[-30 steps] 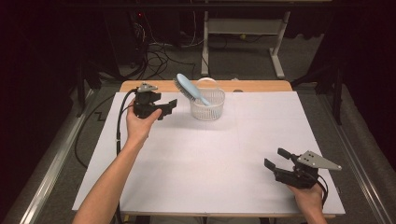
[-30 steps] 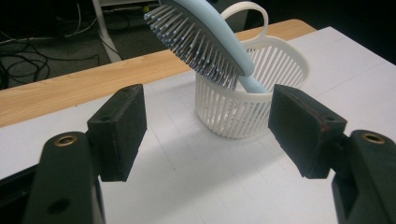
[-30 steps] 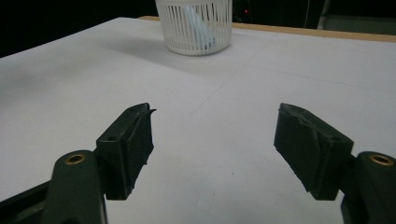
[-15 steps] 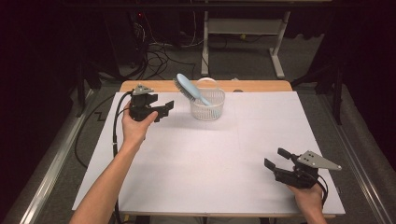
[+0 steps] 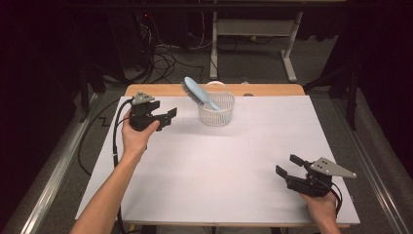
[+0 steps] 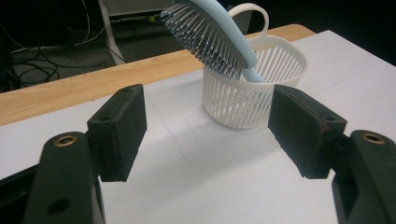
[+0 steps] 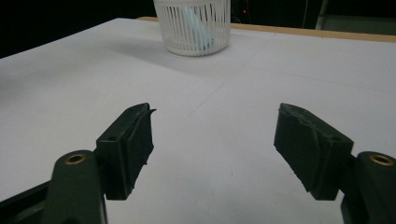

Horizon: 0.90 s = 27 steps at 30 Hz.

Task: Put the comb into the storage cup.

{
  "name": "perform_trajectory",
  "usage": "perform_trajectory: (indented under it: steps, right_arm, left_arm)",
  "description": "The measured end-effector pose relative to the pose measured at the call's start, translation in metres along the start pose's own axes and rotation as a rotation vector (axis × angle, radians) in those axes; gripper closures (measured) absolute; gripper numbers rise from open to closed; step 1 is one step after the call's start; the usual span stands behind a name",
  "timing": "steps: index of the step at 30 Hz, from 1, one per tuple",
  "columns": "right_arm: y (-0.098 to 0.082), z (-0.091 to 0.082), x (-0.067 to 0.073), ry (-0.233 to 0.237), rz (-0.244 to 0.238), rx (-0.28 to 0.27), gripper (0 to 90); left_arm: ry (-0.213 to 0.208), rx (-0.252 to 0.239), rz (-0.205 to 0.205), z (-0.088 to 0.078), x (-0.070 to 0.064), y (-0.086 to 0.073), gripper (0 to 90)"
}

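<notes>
Your left tongs [image 5: 170, 116], released and empty, sit at 9 o'clock of the white slatted basket [image 5: 216, 109]. The blue hairbrush [image 5: 197, 91] stands in it, head leaning toward 10 o'clock. Your right tongs [image 5: 287, 165], also released, rest well apart at 5 o'clock on the desk [image 5: 234, 165].

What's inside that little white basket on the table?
A light blue hairbrush stands in the white basket, handle down, its bristled head leaning out over the rim. The slatted wall partly hides the handle's end, and the basket floor is hidden.

Bright evenly lit white table [image 5: 234, 165], dark surroundings, soft faint shadows, slightly soft focus, near tongs blurred
</notes>
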State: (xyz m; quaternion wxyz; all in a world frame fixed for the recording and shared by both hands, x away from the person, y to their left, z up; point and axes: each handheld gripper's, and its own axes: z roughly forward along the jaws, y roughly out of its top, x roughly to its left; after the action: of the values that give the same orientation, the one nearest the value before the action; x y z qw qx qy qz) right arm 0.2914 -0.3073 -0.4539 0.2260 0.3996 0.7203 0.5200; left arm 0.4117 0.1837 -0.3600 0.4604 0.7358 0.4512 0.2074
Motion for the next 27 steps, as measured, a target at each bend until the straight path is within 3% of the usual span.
perform_trajectory:
  steps: [27]
  right_arm:
    - [0.000, -0.003, -0.002, -0.010, 0.015, -0.013, 28.6]
  left_arm:
    - [0.011, -0.021, 0.026, -0.020, 0.002, -0.025, 28.5]
